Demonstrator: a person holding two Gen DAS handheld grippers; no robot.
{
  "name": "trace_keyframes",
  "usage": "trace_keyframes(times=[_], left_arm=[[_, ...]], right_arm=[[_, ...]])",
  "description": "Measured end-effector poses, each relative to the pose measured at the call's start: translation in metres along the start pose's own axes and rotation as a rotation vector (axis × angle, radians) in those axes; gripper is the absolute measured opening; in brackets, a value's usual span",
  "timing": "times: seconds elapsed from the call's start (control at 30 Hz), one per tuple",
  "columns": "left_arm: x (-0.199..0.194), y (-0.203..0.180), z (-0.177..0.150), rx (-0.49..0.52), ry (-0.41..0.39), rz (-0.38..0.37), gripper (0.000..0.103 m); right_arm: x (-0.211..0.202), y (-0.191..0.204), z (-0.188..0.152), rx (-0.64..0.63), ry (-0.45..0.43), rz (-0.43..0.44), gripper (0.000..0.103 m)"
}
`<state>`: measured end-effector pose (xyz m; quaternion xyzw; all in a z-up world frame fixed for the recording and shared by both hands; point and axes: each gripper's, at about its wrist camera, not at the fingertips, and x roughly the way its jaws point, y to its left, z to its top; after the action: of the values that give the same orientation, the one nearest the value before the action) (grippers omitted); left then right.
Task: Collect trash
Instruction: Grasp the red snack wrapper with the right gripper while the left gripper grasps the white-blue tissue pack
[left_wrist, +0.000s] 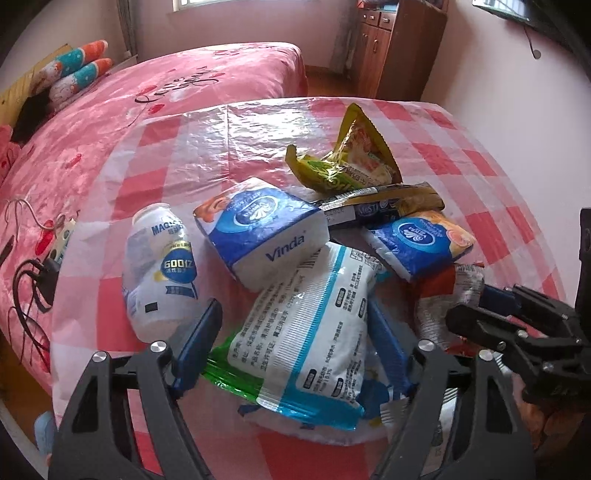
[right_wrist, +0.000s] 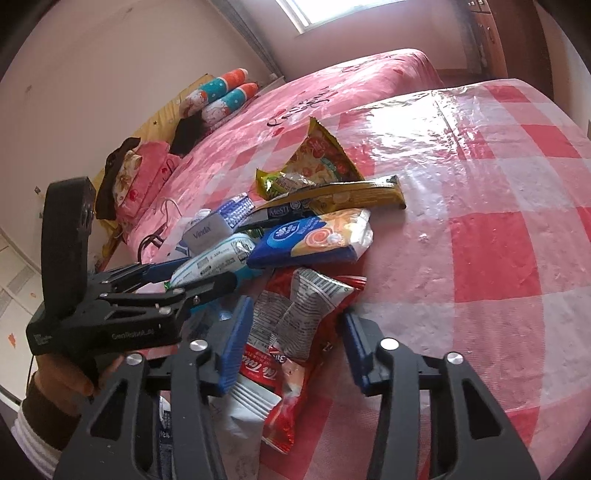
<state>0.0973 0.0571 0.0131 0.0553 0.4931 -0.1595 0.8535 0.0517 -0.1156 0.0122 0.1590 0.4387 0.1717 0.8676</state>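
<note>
On the checked table (left_wrist: 258, 122), white packet (left_wrist: 306, 328) points away between tool fingers

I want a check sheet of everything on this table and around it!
Surface: checked plastic tablecloth, red and white, glossy.
Job's things: wipes pack, two Vinda tissue packs, white bottle, yellow snack bag, dark sachet, red wrapper, piled together.
Clutter: nothing seen.
Grippers: left gripper jaws straddle the wipes pack; right gripper jaws straddle the red wrapper; neither clamped.
Cables: black cables on the bed.
Surroundings: pink bed, wooden cabinet, window.
</note>
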Motion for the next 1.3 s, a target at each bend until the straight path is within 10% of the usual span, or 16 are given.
trace_keyframes(times=[0.43, 1.3], left_arm=[[-0.01, -0.005, -0.007, -0.053, -0.037, 0.037, 0.052], [-0.104, 0.008, -0.069, -0.175, -0.216, -0.01, 0.049]], right_arm=[[-0.001, 0.0, -0.004, -0.022, -0.01, -0.034, 0.027], [-0.08, 0.0, -0.009, -0.032, -0.29, -0.018, 0.02]])
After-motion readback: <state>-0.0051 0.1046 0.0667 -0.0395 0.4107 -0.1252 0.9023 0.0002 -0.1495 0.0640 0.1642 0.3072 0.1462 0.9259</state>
